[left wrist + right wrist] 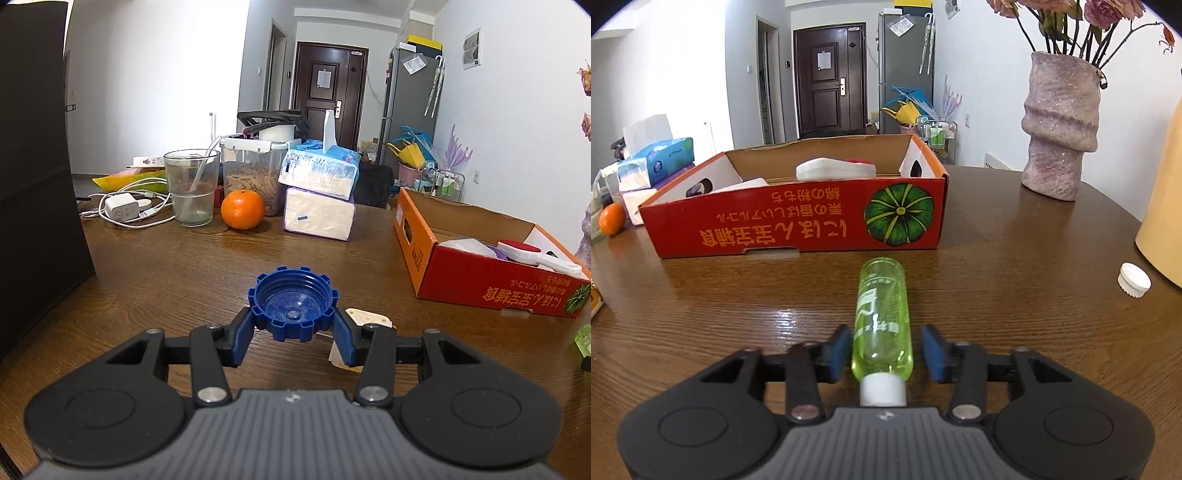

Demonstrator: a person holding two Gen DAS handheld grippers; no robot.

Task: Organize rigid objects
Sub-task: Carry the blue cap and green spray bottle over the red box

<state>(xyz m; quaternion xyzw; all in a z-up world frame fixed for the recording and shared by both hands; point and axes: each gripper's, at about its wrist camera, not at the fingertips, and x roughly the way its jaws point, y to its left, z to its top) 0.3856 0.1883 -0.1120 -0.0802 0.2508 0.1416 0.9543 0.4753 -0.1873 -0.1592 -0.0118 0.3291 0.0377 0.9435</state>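
Left tongs (293, 325) clamp blue cap (293, 308); green bottle (881, 325) lies between parted right tongs (884, 349).

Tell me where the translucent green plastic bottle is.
In the right wrist view, the translucent green plastic bottle lies on the wooden table between the right gripper's open fingers, before the red cardboard box.

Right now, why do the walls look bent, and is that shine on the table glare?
Left wrist view: fisheye lens bows the walls and darkens the corners; the blue cap is sharp. Right wrist view: same curving; pale glare streaks the wooden table beside the green bottle.
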